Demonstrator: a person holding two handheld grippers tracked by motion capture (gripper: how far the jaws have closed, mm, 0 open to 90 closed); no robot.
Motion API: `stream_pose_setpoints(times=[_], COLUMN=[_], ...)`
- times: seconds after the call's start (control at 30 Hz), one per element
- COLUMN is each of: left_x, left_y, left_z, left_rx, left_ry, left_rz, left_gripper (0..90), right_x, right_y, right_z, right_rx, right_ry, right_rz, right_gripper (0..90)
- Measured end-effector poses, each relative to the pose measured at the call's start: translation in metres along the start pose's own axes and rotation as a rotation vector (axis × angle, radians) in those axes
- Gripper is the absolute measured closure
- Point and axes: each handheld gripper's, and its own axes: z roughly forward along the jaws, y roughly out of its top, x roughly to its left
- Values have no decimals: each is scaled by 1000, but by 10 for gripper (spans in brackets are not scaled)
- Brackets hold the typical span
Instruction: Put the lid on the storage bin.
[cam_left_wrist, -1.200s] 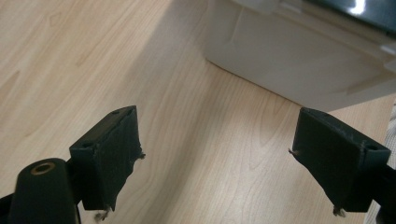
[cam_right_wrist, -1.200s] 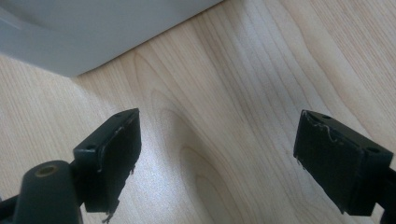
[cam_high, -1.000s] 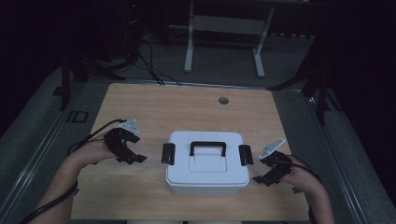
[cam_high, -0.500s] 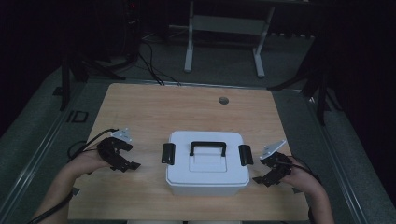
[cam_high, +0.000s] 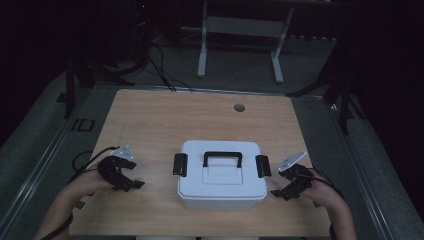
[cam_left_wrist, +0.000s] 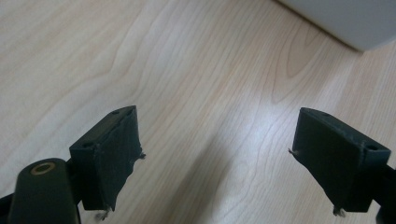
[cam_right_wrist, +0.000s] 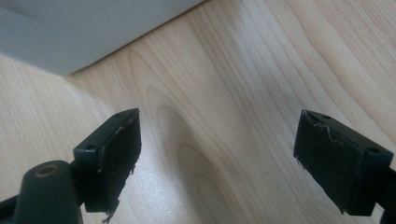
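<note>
Two grippers, left gripper (cam_high: 131, 184) and right gripper (cam_high: 281, 193), flank the white lidded plastic box (cam_high: 220, 174) on the pale wooden bench (cam_high: 165, 120), jaws wide and empty; bring each squarely onto its black side latch (cam_high: 180, 164).

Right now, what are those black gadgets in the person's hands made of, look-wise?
Each gripper, left and right, is black with two blocky jaws, a grey three-cornered plate on top and a black cable trailing back. The jaw pads look worn and frayed at the edges.

I am looking down on a light wooden table (cam_high: 150, 120) that is carrying a white lidded box (cam_high: 220, 175) near its front edge, with a small round hole (cam_high: 239, 107) toward its far side.
</note>
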Motion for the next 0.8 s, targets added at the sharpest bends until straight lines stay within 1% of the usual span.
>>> stream_pose_setpoints(times=[0.07,0.17,0.2,0.23,0.27,0.3,0.33,0.4,0.43,0.47,0.5,0.53,0.57,0.67,0.7,0.73,0.77,0.8], left_x=[0,1,1,2,2,2,2,2,2,2,2,2,2,2,1,1,-1,-1], left_y=[0,-14,-14,-17,-19,-22,-24,-27,-31,-31,-34,-34,-38,-41,-44,-44,-47,-47], left_z=[0,2,2,2,2,3,3,3,3,3,3,3,4,4,4,4,4,4], left_rx=[0,-8,-8,-12,-14,-20,-22,-27,-37,-37,-45,-45,-43,-47,-49,-49,-64,-64], left_ry=[0,3,3,0,3,8,8,17,18,18,25,25,33,33,43,43,40,40], left_rz=[0,-15,-15,-24,-24,-25,-35,-33,-47,-47,-49,-49,-55,-64,-62,-62,-62,-62], left_gripper=[151,151,151,151,151,151,151,151,151,151,151,151,151,151,151,151,151,151], right_x=[0,-1,-1,-1,-1,-1,-1,-1,-2,-2,-3,-3,-3,-3,-3,-3,-3,-3], right_y=[-1,-3,-4,-5,-5,-6,-6,-8,-10,-10,-12,-12,-13,-15,-17,-17,-20,-21], right_z=[0,2,2,2,2,3,3,3,4,4,4,4,5,6,7,7,8,8], right_rx=[-1,2,3,1,1,-4,-6,-13,-17,-17,-24,-24,-27,-32,-37,-37,-45,-51], right_ry=[2,4,3,3,3,5,4,3,-1,-1,-4,-4,-5,-7,-7,-7,-8,-9], right_rz=[4,9,7,9,9,13,13,21,27,27,30,30,37,41,46,46,57,58], right_gripper=[146,146,146,146,146,146,146,146,146,146,146,146,146,146,146,146,146,146])
